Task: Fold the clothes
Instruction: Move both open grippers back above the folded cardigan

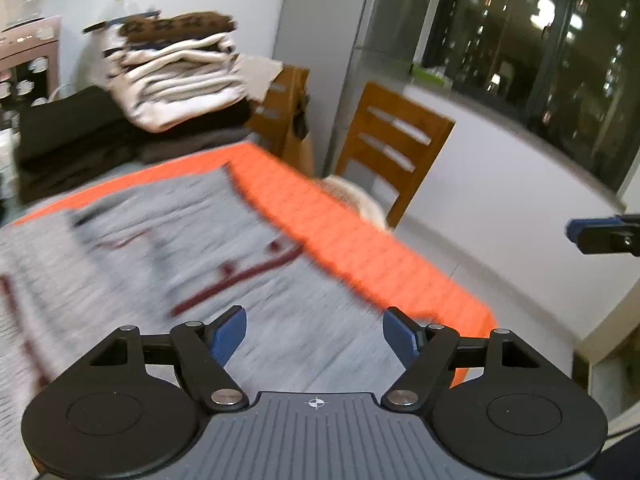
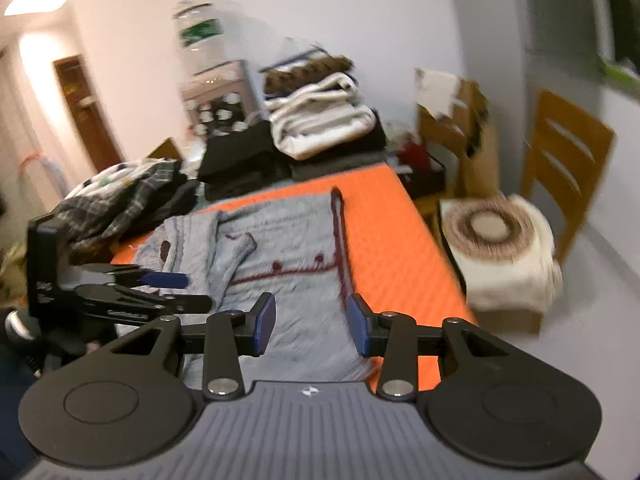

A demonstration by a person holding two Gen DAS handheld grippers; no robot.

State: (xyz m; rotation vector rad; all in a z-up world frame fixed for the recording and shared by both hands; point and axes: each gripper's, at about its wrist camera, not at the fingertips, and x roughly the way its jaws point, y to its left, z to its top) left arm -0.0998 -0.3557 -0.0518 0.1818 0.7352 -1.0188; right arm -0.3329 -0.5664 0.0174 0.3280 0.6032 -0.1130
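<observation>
The left tool [image 1: 314, 334] hangs over the near part of a grey knitted garment [image 2: 280, 248], its blue pads spread wide with nothing between them. The right tool [image 2: 312, 330] is likewise released, empty, and sits just above the garment's near hem. Seen from the right wrist, the left tool [image 2: 160, 280] lies out to the left side of the garment.

The garment, grey with dark red trim, is spread on an orange mat [image 2: 384, 220] covering the table. It lies mostly flat, but one sleeve [image 2: 236, 256] is turned in across the body and the left part is rumpled. This could be a garment partly folded or one merely laid out; the pictures do not settle which.

Both views are smeared by motion, so exact edges are hard to read. The judgement on risk:

- The knit looks soft and stretchy; a pinch taking only the top layer could drag it into a skewed crease.
- The garment's right edge runs close to the table's right edge, so a sideways pull could slide cloth off the mat.
- The mat itself could shift under a hard tug.
- A stack of folded clothes [image 2: 320, 120] stands at the far edge, with a loose plaid heap [image 2: 120, 196] at the far left corner; a wide sweep could topple or snag them.
</observation>
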